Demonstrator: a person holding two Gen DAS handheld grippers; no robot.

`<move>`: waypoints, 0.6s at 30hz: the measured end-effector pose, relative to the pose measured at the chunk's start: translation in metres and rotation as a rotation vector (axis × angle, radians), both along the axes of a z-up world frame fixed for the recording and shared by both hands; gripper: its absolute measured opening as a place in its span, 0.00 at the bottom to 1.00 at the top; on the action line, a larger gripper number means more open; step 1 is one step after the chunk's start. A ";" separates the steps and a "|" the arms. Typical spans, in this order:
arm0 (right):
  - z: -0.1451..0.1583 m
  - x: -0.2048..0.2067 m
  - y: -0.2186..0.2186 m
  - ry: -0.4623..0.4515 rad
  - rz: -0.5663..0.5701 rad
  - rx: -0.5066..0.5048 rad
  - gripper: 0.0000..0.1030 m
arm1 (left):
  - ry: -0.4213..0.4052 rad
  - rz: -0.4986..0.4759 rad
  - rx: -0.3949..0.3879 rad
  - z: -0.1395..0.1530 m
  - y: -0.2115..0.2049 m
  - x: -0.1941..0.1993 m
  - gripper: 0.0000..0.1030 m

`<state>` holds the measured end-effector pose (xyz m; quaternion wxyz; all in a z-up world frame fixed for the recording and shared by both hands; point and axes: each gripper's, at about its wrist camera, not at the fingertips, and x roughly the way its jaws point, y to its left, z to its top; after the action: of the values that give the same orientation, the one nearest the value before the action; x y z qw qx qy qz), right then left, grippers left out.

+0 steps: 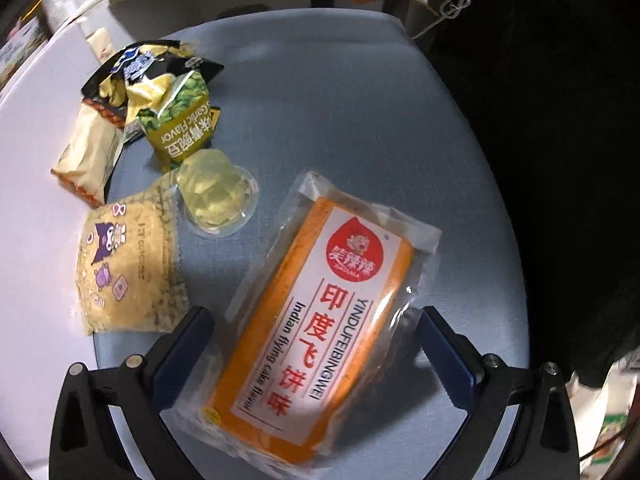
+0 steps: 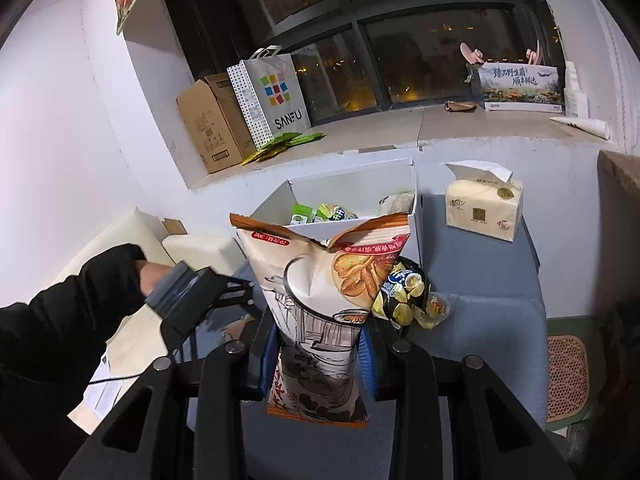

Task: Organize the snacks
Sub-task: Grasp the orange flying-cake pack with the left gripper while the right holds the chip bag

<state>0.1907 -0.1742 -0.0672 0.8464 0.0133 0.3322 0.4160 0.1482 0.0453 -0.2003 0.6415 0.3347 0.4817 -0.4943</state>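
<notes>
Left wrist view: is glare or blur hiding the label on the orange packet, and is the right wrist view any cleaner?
Left wrist view: a bright glare patch washes the lower end of the orange packet, whose near end is blurred; the right side falls into darkness. Right wrist view: evenly lit, the chip bag sharp, the night window dark; fisheye bends the walls.

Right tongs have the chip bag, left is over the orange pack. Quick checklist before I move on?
1. Right tongs shut on chip bag: ok.
2. White box has room near its front: ok.
3. Bag clear of the box rim: cannot tell.
4. Left tongs open, straddling orange pack: ok.
5. Pads pressing on orange pack: not ok, not gripped yet.
6. Jelly cup clear of left tongs: ok.
</notes>
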 end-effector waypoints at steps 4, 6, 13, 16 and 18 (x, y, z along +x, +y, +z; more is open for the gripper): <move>-0.003 0.004 0.003 0.013 0.004 -0.001 0.35 | 0.005 -0.001 0.009 0.004 0.003 0.003 1.00; -0.005 0.005 0.003 0.022 0.004 0.005 0.35 | 0.005 0.088 0.014 0.005 -0.001 0.005 1.00; -0.010 0.000 0.005 0.038 0.017 0.024 0.35 | -0.101 0.374 -0.136 0.039 0.002 -0.014 0.58; -0.013 -0.001 0.005 0.046 0.024 0.046 0.35 | -0.220 0.549 -0.171 0.049 0.007 -0.031 0.58; -0.014 0.000 0.005 0.054 0.029 0.056 0.35 | -0.280 0.686 -0.268 0.068 0.016 -0.043 0.58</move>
<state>0.1907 -0.1693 -0.0816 0.8303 0.0436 0.3434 0.4367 0.1055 0.0611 -0.1321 0.8669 0.1318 0.4047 -0.2594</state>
